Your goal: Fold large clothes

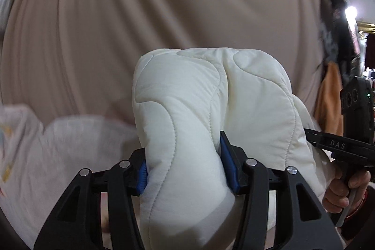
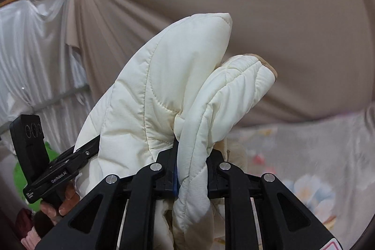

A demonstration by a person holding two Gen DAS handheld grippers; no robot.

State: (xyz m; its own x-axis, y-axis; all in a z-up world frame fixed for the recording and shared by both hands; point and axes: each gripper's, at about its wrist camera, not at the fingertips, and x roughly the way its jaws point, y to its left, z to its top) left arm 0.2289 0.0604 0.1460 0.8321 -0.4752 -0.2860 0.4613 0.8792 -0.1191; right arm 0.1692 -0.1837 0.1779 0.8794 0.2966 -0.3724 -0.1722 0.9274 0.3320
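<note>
Between the fingers of the left gripper (image 1: 185, 170) a thick fold of the cream quilted jacket (image 1: 206, 109) was clamped, the blue pads (image 1: 228, 163) pressing into its padding from either side with the jaws closed only as far as the bulk allowed. Ahead of the fingertips the jacket rose in a rounded, stitched mound. Off to that tool's right, the right gripper (image 1: 328, 142) also reached into the jacket's edge, with the person's right hand (image 1: 342, 189) wrapped around its handle.

From the right wrist view, the right gripper (image 2: 189, 170) was closed down on a narrower, rolled section of the quilted jacket (image 2: 164, 90), which stood up ahead of the fingers and drooped down between them. Left of this tool, the left gripper (image 2: 86, 151) met the same garment, held in the left hand (image 2: 63, 203).

Beyond both tools hung a beige pleated curtain (image 1: 164, 4). A pale floral sheet (image 2: 304, 156) lay ahead and to the right of the right gripper, below the curtain.
</note>
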